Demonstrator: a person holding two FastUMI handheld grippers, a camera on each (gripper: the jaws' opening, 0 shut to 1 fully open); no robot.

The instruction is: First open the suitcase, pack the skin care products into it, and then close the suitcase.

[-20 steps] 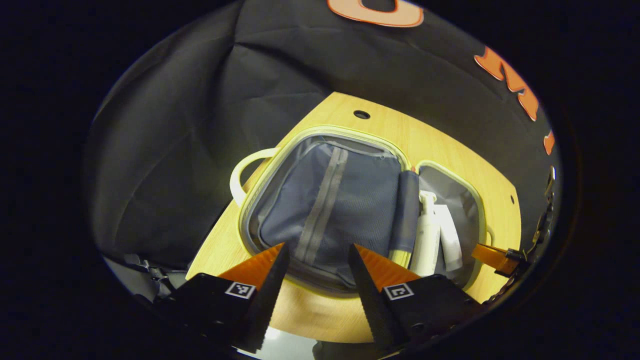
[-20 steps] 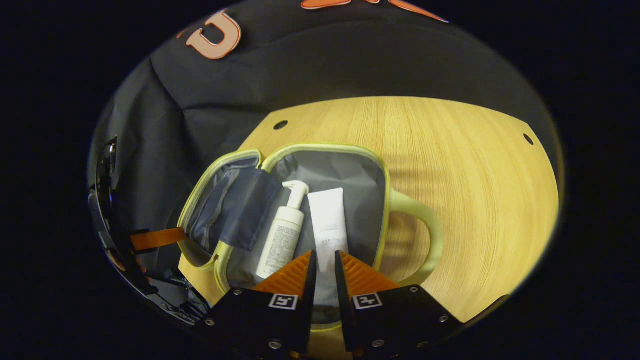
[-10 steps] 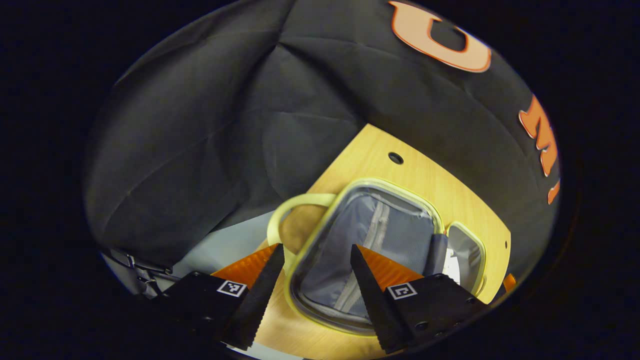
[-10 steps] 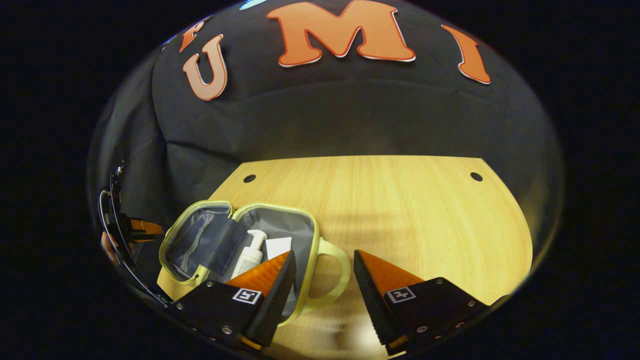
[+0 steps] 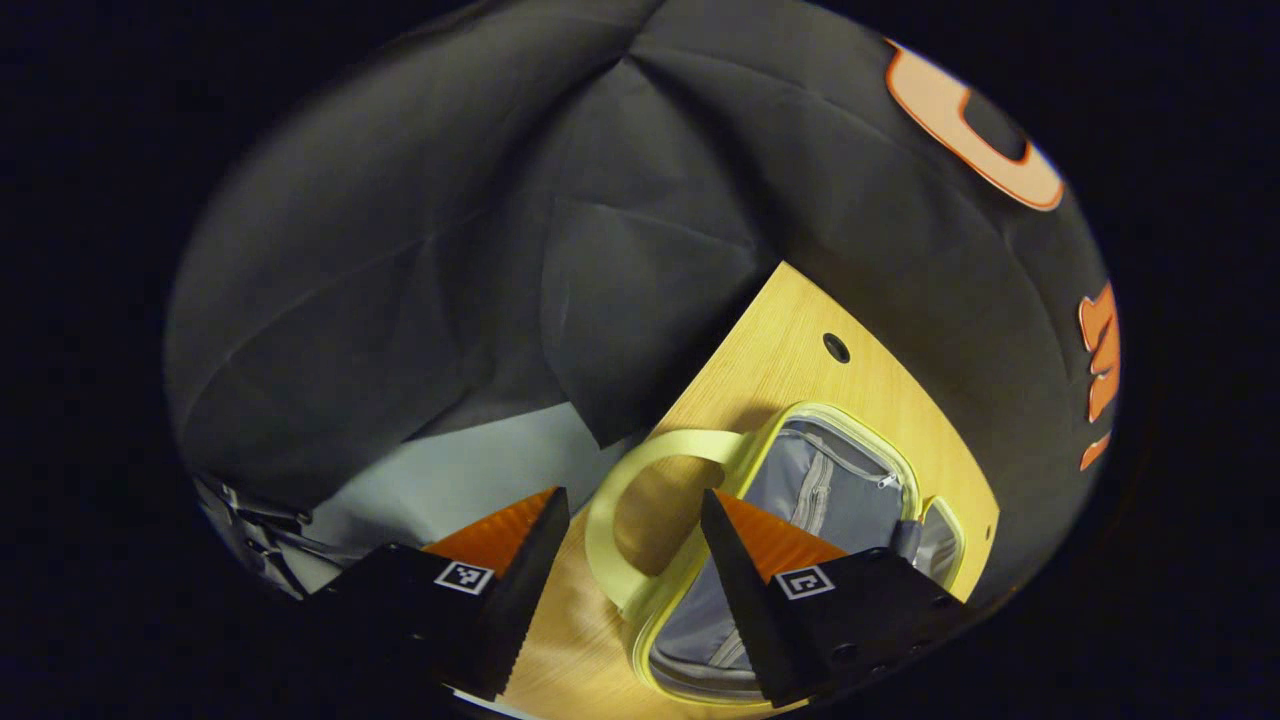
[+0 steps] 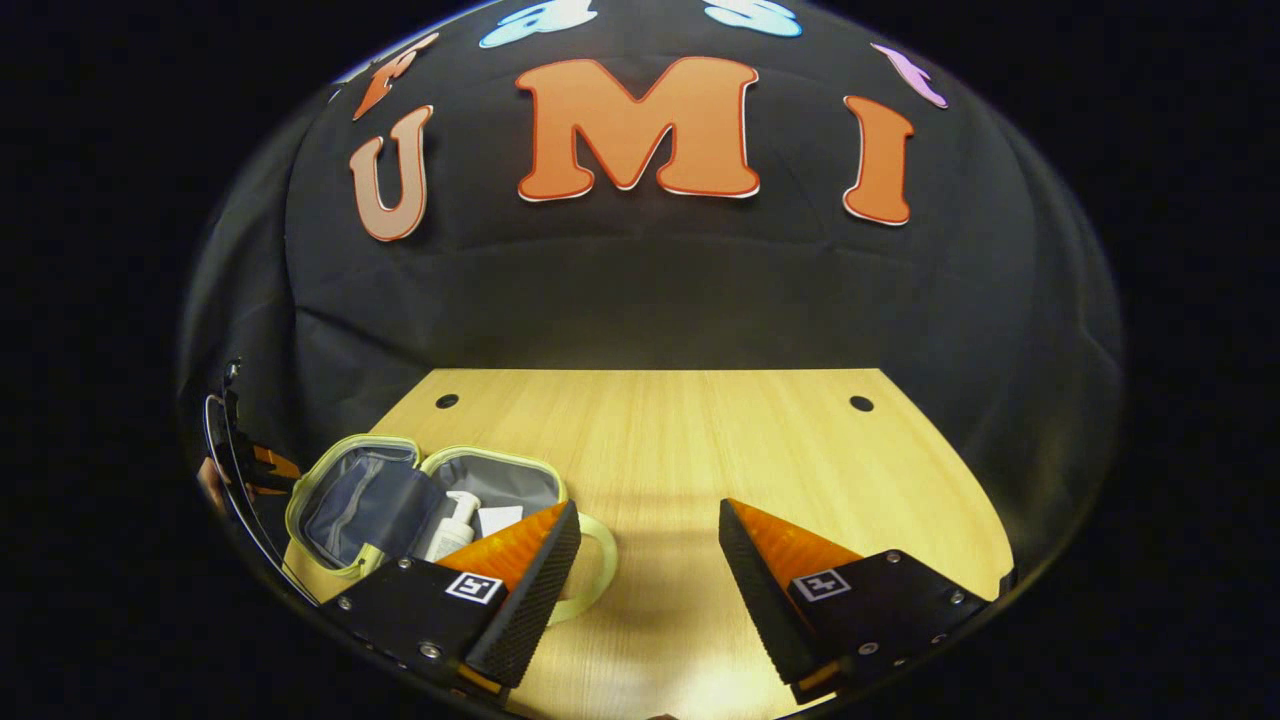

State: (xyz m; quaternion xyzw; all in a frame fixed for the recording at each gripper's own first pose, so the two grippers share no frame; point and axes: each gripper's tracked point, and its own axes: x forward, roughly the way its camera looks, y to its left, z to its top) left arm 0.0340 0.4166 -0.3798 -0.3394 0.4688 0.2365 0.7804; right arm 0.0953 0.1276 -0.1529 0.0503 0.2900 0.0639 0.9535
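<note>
The table (image 6: 700,440) is a pale wood-grain top with small round holes near its far corners, set against black cloth that hangs in folds all round the booth; in the left gripper view a strip of light grey floor (image 5: 470,490) shows past the table's edge. The suitcase (image 6: 345,530), a small case with a pale yellow-green rim and grey lining, lies open flat at the table's left end, both halves up. In its right half a white pump bottle (image 6: 452,530) and a white tube (image 6: 497,519) lie side by side; any print on them is too small to read. In the left gripper view the case's looped handle (image 5: 640,520) sits near between the fingers. The left gripper (image 5: 628,590) is spread wide and grips nothing. The right gripper (image 6: 645,590) is also wide apart and empty, over bare wood beside the case's other handle. A second ago its fingers were nearly together just above the tube; it has since drawn back and opened, and the left one has swung away from the lining toward the handle.
</note>
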